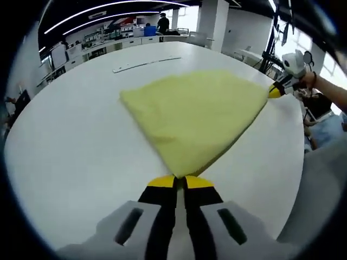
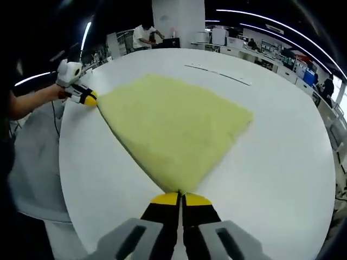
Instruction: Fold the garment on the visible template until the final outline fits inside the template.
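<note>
Lying flat on the white table [image 1: 70,151], the yellow garment [image 1: 198,116] fills the middle of the left gripper view, with one corner reaching down to the bottom center. There the left gripper [image 1: 180,181] has its two yellow-tipped jaws clenched on that corner, and the cloth spreads away from them like a fan. At the far right corner of the cloth, in the upper right of the frame, the right gripper [image 1: 275,92] pinches the other tip, held by a person's hand [image 1: 310,80].

In the right gripper view the same garment [image 2: 173,122] sits in the center of the frame, and the right gripper [image 2: 180,198] at the bottom center is closed on its near corner. The left gripper [image 2: 89,99] shows in the upper left of this frame, gripping the opposite tip close to the table edge, with a bare forearm [image 2: 30,104] behind it.

The edge of the cloth between the two grippers is straight and taut. The remaining edges are softer, and the far corner is rounded. On the far part of the table, beyond the garment, a thin pale strip [image 1: 145,64] lies on the surface, apart from the cloth. Much bare table remains to the left of the garment in the left gripper view, and to the right of it in the right gripper view. No outline of a template can be told on the surface.
</note>
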A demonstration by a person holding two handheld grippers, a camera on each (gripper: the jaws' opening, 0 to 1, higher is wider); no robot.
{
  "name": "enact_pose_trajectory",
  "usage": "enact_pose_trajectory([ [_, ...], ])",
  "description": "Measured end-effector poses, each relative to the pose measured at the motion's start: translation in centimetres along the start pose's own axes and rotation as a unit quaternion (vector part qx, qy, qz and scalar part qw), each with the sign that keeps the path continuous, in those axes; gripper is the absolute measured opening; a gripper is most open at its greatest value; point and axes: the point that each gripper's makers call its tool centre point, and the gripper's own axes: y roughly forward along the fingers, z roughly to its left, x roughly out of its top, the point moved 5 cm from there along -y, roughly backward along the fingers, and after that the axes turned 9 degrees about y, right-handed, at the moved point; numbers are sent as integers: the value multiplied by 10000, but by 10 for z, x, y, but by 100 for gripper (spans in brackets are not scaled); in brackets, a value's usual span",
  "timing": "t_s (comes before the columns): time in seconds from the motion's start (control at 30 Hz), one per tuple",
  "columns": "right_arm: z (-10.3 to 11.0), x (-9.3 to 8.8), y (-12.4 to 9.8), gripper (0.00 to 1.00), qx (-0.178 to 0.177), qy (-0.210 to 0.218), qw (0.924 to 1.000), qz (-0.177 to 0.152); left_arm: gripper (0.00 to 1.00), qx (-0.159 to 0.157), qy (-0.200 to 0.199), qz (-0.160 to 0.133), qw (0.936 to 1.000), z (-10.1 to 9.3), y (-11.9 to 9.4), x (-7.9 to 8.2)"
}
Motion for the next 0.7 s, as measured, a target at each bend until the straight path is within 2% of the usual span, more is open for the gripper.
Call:
enact_pose_trajectory([
  [0.47, 0, -5, -11, 0, 22, -66, 10000, 41, 0, 74, 325, 34, 9994, -5, -5, 0],
  [0.7, 5, -11, -12, 0, 30, -23, 10000, 84, 0, 91, 349, 79, 9993, -9, -9, -2],
])
